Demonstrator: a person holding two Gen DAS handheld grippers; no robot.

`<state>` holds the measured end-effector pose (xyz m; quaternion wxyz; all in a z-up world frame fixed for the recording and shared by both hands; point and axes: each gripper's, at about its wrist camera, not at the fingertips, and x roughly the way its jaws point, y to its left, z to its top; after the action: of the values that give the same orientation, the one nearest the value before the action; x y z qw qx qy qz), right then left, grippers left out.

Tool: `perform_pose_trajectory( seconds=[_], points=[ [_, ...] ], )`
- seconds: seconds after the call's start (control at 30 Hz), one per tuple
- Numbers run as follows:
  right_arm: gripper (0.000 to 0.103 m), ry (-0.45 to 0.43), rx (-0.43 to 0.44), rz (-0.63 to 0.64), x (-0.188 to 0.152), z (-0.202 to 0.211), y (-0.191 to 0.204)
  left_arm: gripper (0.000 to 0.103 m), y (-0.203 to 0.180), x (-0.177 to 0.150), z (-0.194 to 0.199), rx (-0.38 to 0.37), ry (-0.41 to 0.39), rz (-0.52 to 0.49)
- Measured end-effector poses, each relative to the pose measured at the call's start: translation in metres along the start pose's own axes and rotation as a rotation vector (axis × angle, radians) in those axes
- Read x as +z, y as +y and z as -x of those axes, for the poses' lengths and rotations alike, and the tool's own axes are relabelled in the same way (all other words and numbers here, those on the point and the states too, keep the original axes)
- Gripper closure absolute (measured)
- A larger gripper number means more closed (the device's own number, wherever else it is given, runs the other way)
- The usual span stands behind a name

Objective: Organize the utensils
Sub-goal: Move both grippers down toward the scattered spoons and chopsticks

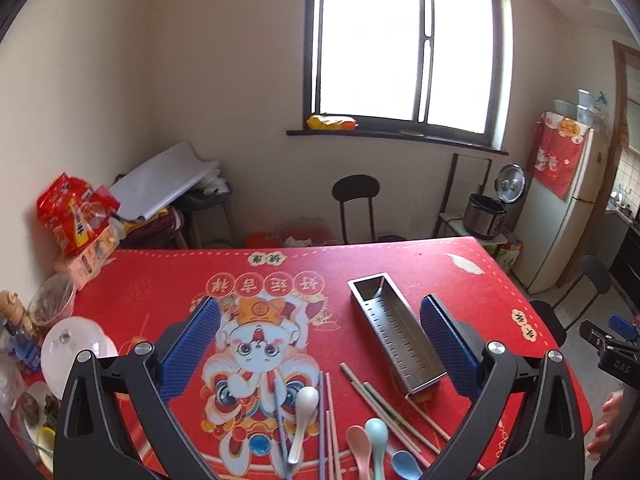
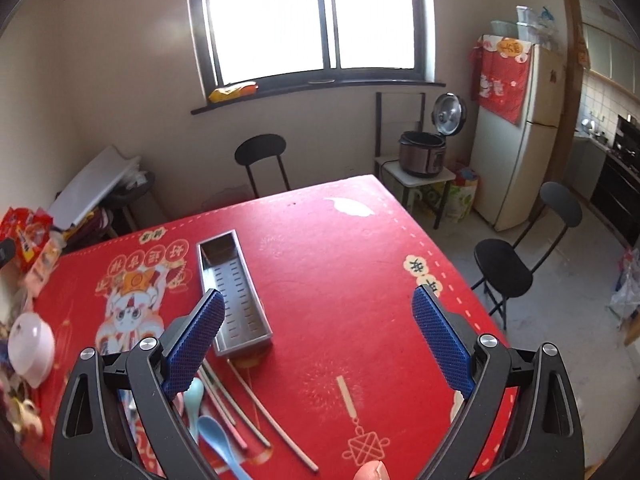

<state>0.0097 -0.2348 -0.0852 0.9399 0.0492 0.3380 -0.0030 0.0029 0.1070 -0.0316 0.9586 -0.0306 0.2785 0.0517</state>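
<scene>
A long perforated steel utensil tray (image 1: 394,330) lies empty on the red table mat (image 1: 160,300); it also shows in the right wrist view (image 2: 234,292). Near the front edge lie a white spoon (image 1: 304,412), a pink spoon (image 1: 358,450), a teal spoon (image 1: 377,442), a blue spoon (image 1: 406,465) and several chopsticks (image 1: 384,404). The teal spoon (image 2: 195,400), blue spoon (image 2: 218,442) and chopsticks (image 2: 264,412) also show in the right wrist view. My left gripper (image 1: 320,312) is open and empty above the mat. My right gripper (image 2: 316,304) is open and empty, right of the tray.
Snack bags (image 1: 76,212), a glass bowl (image 1: 52,300), a clear lid (image 1: 76,344) and food plates crowd the table's left edge. A pink bowl (image 2: 30,346) sits at the left. Black chairs (image 2: 516,256) stand right of and behind the table.
</scene>
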Motion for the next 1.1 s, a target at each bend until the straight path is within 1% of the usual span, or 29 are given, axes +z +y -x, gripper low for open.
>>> perform_pose_trajectory(
  seconds=[0.03,0.07,0.1,0.17,0.2,0.23,0.3,0.33,0.37,0.4,0.47,0.5,0.6,0.63,0.67,0.73,0.77,0.83,0.93,0.97,1.03,1.1],
  points=[
    [0.012,0.013,0.010,0.017,-0.004,-0.009,0.002,0.005,0.012,-0.006,-0.004,0.015,0.017,0.023],
    [0.012,0.044,0.024,0.030,-0.009,-0.021,0.004,0.005,0.024,-0.011,-0.009,0.027,0.038,0.045],
    [0.012,0.104,0.044,0.030,-0.014,-0.035,0.004,0.005,0.034,-0.018,-0.012,0.034,0.054,0.063],
    [0.012,0.219,0.107,-0.010,-0.027,-0.061,0.003,0.006,0.053,-0.031,-0.020,0.063,0.083,0.087],
    [0.012,0.255,0.130,-0.023,-0.034,-0.072,0.003,0.006,0.060,-0.037,-0.024,0.078,0.103,0.097],
    [0.012,0.274,0.131,-0.016,-0.040,-0.080,0.006,0.006,0.067,-0.045,-0.027,0.084,0.120,0.109],
    [0.012,0.297,0.117,0.054,-0.051,-0.094,0.018,0.006,0.082,-0.061,-0.035,0.096,0.156,0.146],
    [0.012,0.316,0.136,0.087,-0.056,-0.101,0.026,0.007,0.088,-0.070,-0.040,0.097,0.179,0.166],
    [0.012,0.339,0.158,0.119,-0.060,-0.107,0.031,0.011,0.092,-0.079,-0.046,0.103,0.209,0.183],
    [0.012,0.367,0.162,0.151,-0.065,-0.114,0.039,0.013,0.095,-0.088,-0.053,0.108,0.239,0.192],
    [0.011,0.435,0.168,0.207,-0.076,-0.127,0.051,0.021,0.100,-0.108,-0.062,0.133,0.282,0.200],
    [0.011,0.465,0.179,0.231,-0.083,-0.134,0.057,0.022,0.102,-0.119,-0.066,0.134,0.304,0.204],
    [0.011,0.524,0.197,0.281,-0.101,-0.146,0.068,0.026,0.099,-0.148,-0.076,0.106,0.366,0.212],
    [0.011,0.547,0.211,0.299,-0.106,-0.149,0.072,0.030,0.096,-0.157,-0.079,0.093,0.389,0.210],
    [0.011,0.570,0.221,0.314,-0.111,-0.150,0.073,0.036,0.095,-0.165,-0.082,0.075,0.414,0.208],
    [0.011,0.618,0.274,0.326,-0.122,-0.152,0.076,0.044,0.092,-0.181,-0.087,0.060,0.457,0.212],
    [0.012,0.634,0.294,0.337,-0.128,-0.151,0.078,0.046,0.091,-0.187,-0.089,0.052,0.469,0.219],
    [0.012,0.647,0.305,0.374,-0.139,-0.147,0.082,0.049,0.090,-0.197,-0.090,0.035,0.481,0.233],
    [0.013,0.685,0.360,0.418,-0.155,-0.140,0.090,0.058,0.086,-0.208,-0.091,0.008,0.508,0.237],
    [0.027,0.694,0.374,0.423,-0.159,-0.138,0.091,0.060,0.084,-0.210,-0.092,-0.005,0.512,0.233],
    [0.050,0.732,0.375,0.432,-0.169,-0.140,0.094,0.061,0.079,-0.211,-0.092,-0.014,0.514,0.213],
    [0.051,0.766,0.388,0.419,-0.176,-0.142,0.094,0.061,0.077,-0.212,-0.091,-0.025,0.512,0.200]
  ],
)
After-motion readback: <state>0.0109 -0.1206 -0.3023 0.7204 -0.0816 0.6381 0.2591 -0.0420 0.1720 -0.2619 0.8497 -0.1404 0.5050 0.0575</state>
